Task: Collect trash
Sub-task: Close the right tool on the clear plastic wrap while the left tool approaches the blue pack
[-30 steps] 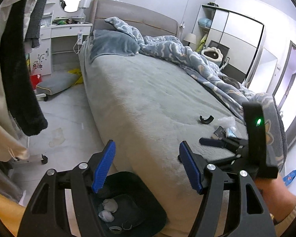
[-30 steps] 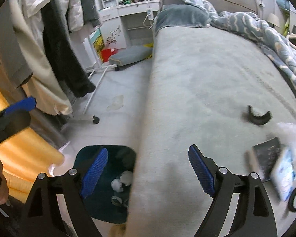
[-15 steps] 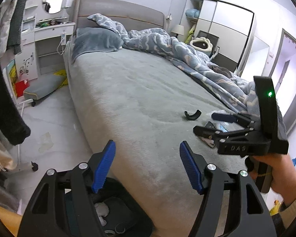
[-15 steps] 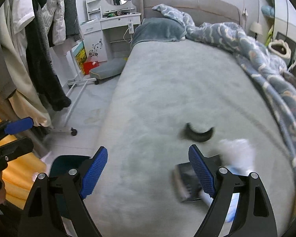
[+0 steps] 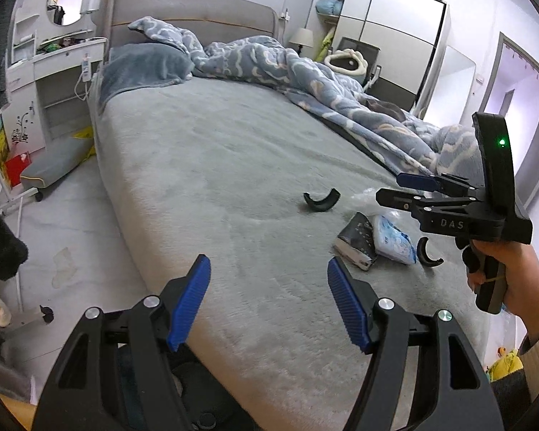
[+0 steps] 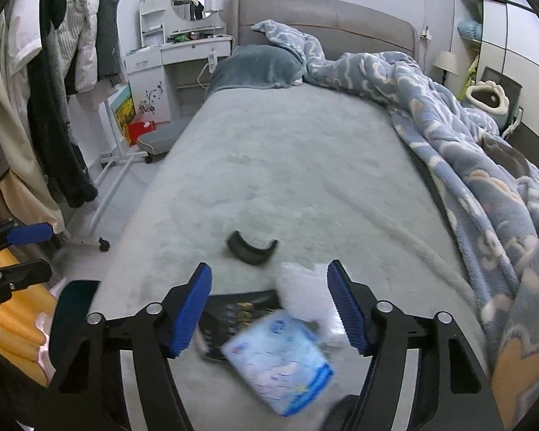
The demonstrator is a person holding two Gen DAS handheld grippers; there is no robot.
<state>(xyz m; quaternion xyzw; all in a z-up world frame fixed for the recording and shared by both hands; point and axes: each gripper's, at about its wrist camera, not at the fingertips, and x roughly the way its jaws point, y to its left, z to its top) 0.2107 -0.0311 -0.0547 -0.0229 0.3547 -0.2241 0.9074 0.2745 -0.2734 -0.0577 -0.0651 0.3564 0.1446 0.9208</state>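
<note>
Trash on the grey bed, both grippers over it.

Left wrist view: the left gripper is spread and empty above the bed; a black pack, blue pack and two black arcs lie ahead.
Right wrist view: the right gripper is closing, its pads clear of the blue pack below them, beside a clear wrapper.

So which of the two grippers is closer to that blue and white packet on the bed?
Right. The right gripper, jaws closing, hangs just over the blue and white packet. The left gripper is back by the bed's near edge, well short of it.
</note>
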